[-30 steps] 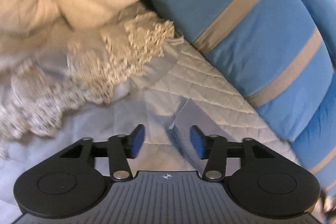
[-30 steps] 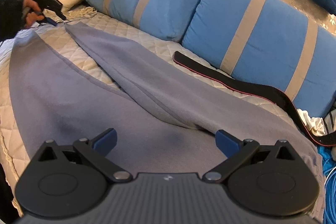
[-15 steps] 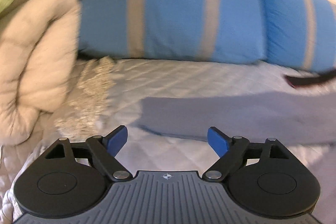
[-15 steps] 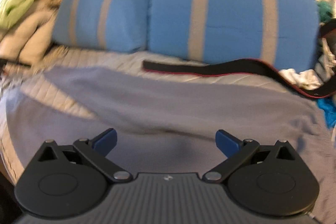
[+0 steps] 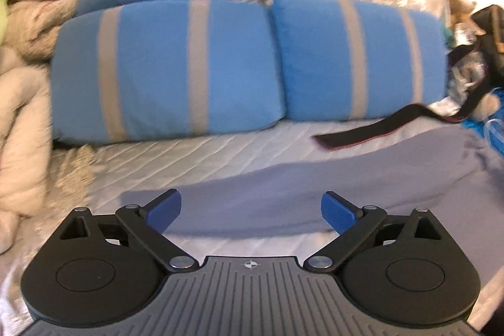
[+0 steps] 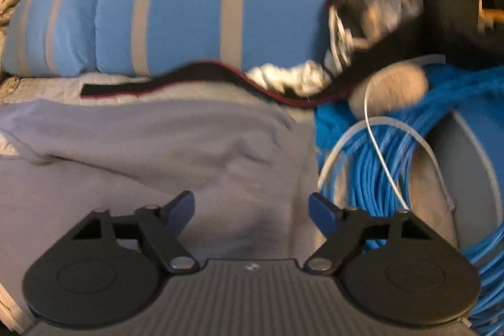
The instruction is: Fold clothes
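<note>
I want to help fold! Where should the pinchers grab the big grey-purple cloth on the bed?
Probably the grey-purple cloth is best pinched at its wrinkled right edge, beside the blue cable coil. The right gripper hangs open above it, jaws just narrowing around nothing. Come from above: the cloth lies flat, and only the edge offers a graspable lip.
</note>
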Demonstrator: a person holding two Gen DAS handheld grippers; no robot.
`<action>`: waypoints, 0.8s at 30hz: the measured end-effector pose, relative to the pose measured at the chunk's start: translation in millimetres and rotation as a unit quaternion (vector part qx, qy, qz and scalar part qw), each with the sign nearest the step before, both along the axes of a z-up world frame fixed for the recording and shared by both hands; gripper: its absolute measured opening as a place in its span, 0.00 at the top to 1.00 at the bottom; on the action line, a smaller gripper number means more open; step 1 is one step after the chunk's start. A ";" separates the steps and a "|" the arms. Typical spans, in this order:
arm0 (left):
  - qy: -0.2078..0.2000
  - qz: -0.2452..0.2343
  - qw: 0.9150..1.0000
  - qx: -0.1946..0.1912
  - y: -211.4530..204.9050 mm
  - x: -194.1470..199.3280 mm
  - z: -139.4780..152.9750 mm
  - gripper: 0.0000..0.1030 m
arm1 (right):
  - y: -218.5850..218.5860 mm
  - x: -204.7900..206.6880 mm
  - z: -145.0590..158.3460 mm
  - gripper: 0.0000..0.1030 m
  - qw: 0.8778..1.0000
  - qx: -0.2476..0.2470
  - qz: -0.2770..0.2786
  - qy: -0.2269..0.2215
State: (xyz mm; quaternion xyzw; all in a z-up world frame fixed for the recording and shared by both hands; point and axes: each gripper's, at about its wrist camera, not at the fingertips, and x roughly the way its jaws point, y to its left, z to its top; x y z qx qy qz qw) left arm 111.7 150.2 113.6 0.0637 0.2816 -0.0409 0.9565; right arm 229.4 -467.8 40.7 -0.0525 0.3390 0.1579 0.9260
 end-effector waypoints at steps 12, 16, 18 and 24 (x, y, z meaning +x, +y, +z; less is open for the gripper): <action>-0.010 -0.051 0.996 0.077 -73.7 16.0 -11.0 0.05 | -23.3 42.6 -44.0 0.51 0.994 0.077 -0.020 0.072; -0.007 -0.055 0.994 0.093 -77.6 17.2 -18.7 0.05 | -26.7 41.0 -47.5 0.84 0.992 0.091 -0.030 0.077; -0.001 -0.054 0.994 0.096 -76.8 18.2 -21.2 0.05 | -27.6 38.9 -47.5 0.89 0.993 0.090 -0.033 0.072; 0.005 -0.049 0.994 0.093 -73.3 19.2 -21.5 0.05 | -30.4 37.3 -39.7 0.95 0.995 0.060 -0.055 0.050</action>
